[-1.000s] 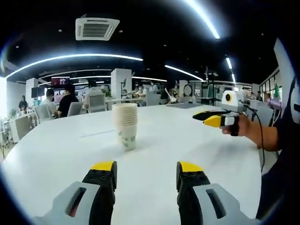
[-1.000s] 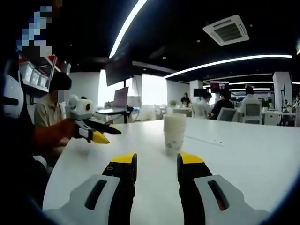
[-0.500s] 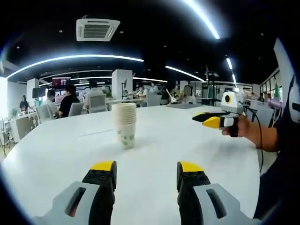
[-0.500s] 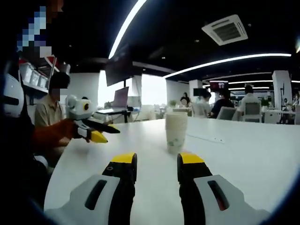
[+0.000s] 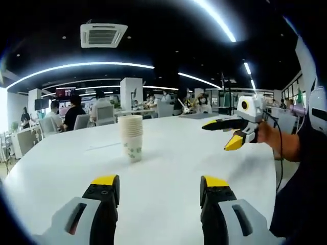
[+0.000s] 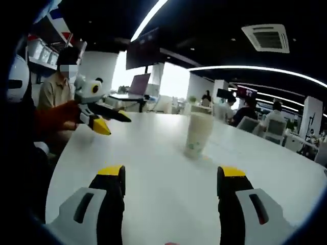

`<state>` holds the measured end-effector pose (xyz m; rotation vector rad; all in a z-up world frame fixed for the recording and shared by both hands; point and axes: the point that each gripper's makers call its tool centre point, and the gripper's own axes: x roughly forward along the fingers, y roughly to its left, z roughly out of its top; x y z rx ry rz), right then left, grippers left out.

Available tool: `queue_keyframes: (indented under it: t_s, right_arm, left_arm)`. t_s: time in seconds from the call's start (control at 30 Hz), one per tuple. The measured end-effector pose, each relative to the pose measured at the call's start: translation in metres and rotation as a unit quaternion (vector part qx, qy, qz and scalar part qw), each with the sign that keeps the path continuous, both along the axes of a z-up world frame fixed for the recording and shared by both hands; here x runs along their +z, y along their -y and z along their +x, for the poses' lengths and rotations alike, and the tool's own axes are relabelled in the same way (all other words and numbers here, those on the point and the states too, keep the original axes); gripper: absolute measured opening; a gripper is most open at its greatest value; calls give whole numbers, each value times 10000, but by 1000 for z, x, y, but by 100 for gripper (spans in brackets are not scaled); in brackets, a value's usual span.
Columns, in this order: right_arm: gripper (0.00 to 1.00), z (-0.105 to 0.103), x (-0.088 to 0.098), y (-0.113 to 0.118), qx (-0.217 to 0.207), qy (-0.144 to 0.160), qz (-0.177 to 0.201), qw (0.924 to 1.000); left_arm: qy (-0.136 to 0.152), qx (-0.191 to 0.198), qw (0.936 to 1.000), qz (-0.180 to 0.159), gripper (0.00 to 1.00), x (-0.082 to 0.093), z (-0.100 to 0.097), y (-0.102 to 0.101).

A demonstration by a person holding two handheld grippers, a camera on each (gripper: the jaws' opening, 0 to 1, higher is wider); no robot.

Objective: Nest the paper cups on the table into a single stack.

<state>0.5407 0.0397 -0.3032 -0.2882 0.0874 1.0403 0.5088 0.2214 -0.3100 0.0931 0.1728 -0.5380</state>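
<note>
Standing cups: a nested stack of paper cups (image 5: 131, 137) sits upright on the white table (image 5: 168, 168), ahead of both tools; it also shows in the right gripper view (image 6: 198, 135), slightly blurred.
Cup detail: several rims layered at the top, a green print on the lowest cup's side.
Left gripper (image 5: 159, 189): jaws spread wide, yellow-tipped, nothing between them, hovering over the table well short of the stack; in the right gripper view it appears at the left (image 6: 104, 120), held in a hand (image 6: 59, 116), jaws parted.
Right gripper (image 6: 172, 178): jaws spread wide and empty, above the table, apart from the stack; in the left gripper view it appears at the right (image 5: 227, 132), jaws parted, held in a hand (image 5: 265, 133).
Surroundings: an open office with seated people (image 5: 69, 109), chairs, curved ceiling lights and a ceiling vent (image 5: 103, 34).
</note>
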Motion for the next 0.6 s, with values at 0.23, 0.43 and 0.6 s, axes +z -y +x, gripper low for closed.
queue_keyframes:
  t_s: [0.23,0.43,0.6]
  right_arm:
    - [98,-6,15,13,-120,101,-325,9993]
    - [99,-1,28,32,-434,-191,-74,9988]
    - [99,4,25,49,-660,-296,-222,9971]
  left_arm:
    - [13,-8,9998,-183,88,15,-11,-1]
    - [74,-6,9997,-241,98,26,-18,-3]
    - [-24,81,9995,-298,99,26,-20,-6]
